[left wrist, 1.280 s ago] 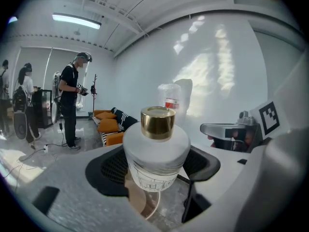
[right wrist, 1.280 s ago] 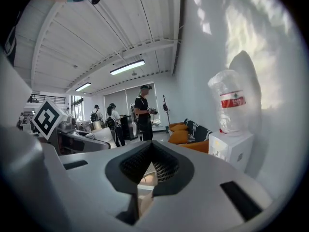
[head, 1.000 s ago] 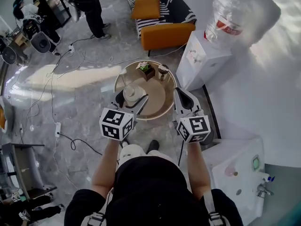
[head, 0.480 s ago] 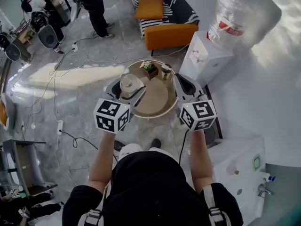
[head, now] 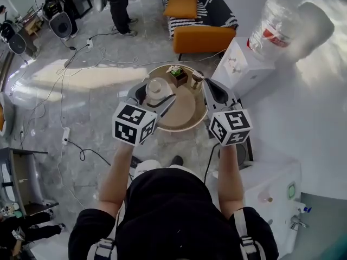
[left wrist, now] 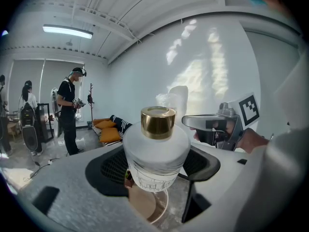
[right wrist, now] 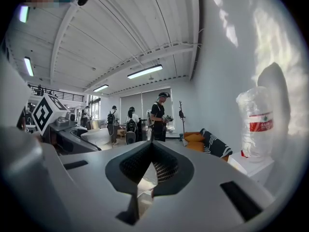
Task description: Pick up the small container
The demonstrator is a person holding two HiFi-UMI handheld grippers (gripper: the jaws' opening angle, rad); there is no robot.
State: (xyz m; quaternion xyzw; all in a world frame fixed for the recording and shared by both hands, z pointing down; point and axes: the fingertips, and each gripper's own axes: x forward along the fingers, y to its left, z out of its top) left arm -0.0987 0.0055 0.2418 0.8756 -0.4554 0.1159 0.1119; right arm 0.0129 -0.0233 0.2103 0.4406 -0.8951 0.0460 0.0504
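The small container (head: 158,89) is a squat white jar with a gold cap (left wrist: 158,122) and a line drawing on its side. My left gripper (head: 156,93) is shut on the small container (left wrist: 157,151), holding it upright above the round beige table (head: 184,118). My right gripper (head: 212,89) hangs to the right of it over the table's edge. Its jaws are shut with nothing between them (right wrist: 151,164). The left gripper view also shows that right gripper (left wrist: 216,126) level with the jar.
A small potted plant in a dark box (head: 177,75) and a dark cup (head: 196,79) stand at the table's far side. A water dispenser with a big bottle (head: 277,28) is at the right, an orange sofa (head: 203,37) behind. People stand at the far left.
The left gripper has kept its hold on the jar and carried it slightly farther out over the table. The right gripper has moved along beside it, still shut.
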